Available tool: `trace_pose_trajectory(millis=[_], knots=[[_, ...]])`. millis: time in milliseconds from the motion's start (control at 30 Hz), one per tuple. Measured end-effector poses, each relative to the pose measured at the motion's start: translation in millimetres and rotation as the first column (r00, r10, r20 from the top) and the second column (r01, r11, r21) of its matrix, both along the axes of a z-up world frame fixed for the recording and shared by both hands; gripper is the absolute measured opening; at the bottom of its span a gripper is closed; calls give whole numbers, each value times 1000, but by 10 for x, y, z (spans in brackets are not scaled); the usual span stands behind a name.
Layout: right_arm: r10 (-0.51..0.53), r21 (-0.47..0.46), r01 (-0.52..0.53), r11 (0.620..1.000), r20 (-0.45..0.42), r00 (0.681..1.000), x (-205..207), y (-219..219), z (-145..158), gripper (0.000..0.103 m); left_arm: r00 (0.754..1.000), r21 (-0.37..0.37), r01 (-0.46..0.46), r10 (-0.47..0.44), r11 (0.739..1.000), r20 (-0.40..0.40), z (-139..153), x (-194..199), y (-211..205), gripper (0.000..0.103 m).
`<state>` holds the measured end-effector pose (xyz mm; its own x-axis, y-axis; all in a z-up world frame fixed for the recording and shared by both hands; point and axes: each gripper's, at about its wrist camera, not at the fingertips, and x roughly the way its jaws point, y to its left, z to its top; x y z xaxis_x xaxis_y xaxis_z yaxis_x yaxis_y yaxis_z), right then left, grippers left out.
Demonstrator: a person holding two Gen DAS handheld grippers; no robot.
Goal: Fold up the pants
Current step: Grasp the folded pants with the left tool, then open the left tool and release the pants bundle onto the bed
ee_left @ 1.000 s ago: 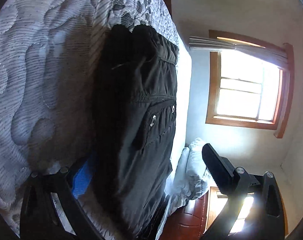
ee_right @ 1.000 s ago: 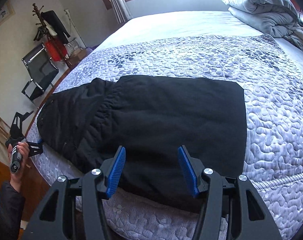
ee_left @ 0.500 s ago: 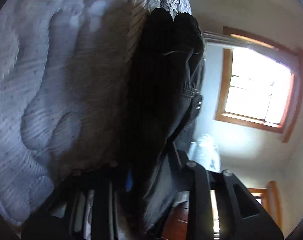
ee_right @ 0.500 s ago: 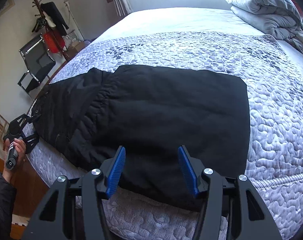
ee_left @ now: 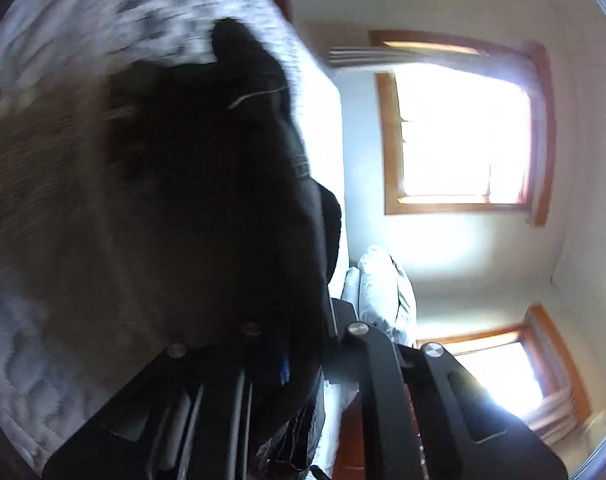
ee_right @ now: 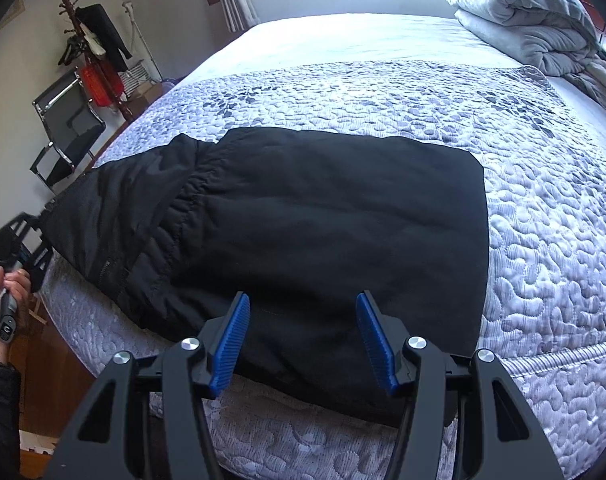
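The left tongs (ee_left: 303,344) are clamped on the waist end of the black pants (ee_right: 303,232) at the bed's edge. The right tongs (ee_right: 299,344) stand half open over the near hem and hold nothing. The pants lie flat across the quilted bed (ee_right: 543,240), already doubled to 1 leg's width it seems. I judge the crosswise folds are still left.

Left wrist view motion-blurred | black pants (ee_left: 207,208) bury left gripper (ee_left: 303,344) pads | folded duvet (ee_right: 535,20) cropped upper right
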<state>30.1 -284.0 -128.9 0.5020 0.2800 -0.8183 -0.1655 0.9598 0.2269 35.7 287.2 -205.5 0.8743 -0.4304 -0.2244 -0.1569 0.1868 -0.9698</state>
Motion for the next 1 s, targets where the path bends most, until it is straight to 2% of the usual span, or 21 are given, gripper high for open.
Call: trace_pose_trajectory(millis=[100, 167, 300, 400, 433, 533, 600, 633, 733, 767, 833, 900, 933, 967, 1000], knots=[[-7, 5, 7, 1000, 0, 1000, -16, -28, 0, 56, 997, 148, 51, -60, 988, 57, 364, 127, -225, 9], [-11, 13, 11, 1000, 2, 1000, -22, -60, 0, 56, 991, 210, 84, -103, 974, 82, 565, 213, -401, 10], [-25, 30, 24, 999, 7, 1000, -24, -131, 6, 56, 973, 357, 151, -202, 922, 112, 929, 365, -794, 11], [-39, 43, 38, 998, 8, 999, -29, -189, -3, 56, 951, 461, 210, -290, 862, 109, 1142, 504, -1154, 12], [-44, 49, 43, 998, 5, 999, -26, -210, -10, 56, 940, 510, 235, -327, 827, 98, 1218, 550, -1317, 13], [-58, 65, 58, 996, 2, 998, -26, -280, -38, 56, 918, 593, 279, -392, 755, 67, 1318, 618, -1645, 14], [-67, 74, 67, 995, 0, 998, -29, -327, -54, 56, 894, 661, 316, -446, 681, 33, 1358, 657, -1919, 15], [-71, 79, 70, 994, 0, 997, -32, -349, -60, 56, 886, 680, 328, -464, 656, 20, 1362, 667, -2007, 16], [-85, 91, 85, 992, 1, 996, -45, -418, -63, 56, 850, 769, 366, -524, 524, -47, 1354, 681, -2383, 16], [-92, 98, 91, 991, 2, 996, -44, -452, -62, 56, 840, 787, 375, -538, 489, -65, 1345, 683, -2465, 16], [-102, 110, 102, 989, 0, 995, -39, -495, -65, 56, 810, 832, 397, -574, 387, -120, 1320, 687, -2676, 17], [-118, 129, 117, 985, -2, 993, -25, -557, -77, 56, 769, 867, 422, -611, 264, -188, 1279, 694, -2907, 18], [-125, 135, 124, 983, -4, 992, -21, -578, -82, 56, 749, 877, 432, -626, 211, -219, 1257, 697, -3004, 19], [-133, 140, 132, 981, -5, 991, -19, -599, -89, 56, 721, 882, 447, -645, 150, -255, 1222, 706, -3121, 21], [-137, 144, 137, 980, -5, 991, -17, -614, -93, 56, 700, 880, 461, -656, 112, -283, 1187, 718, -3203, 22]])
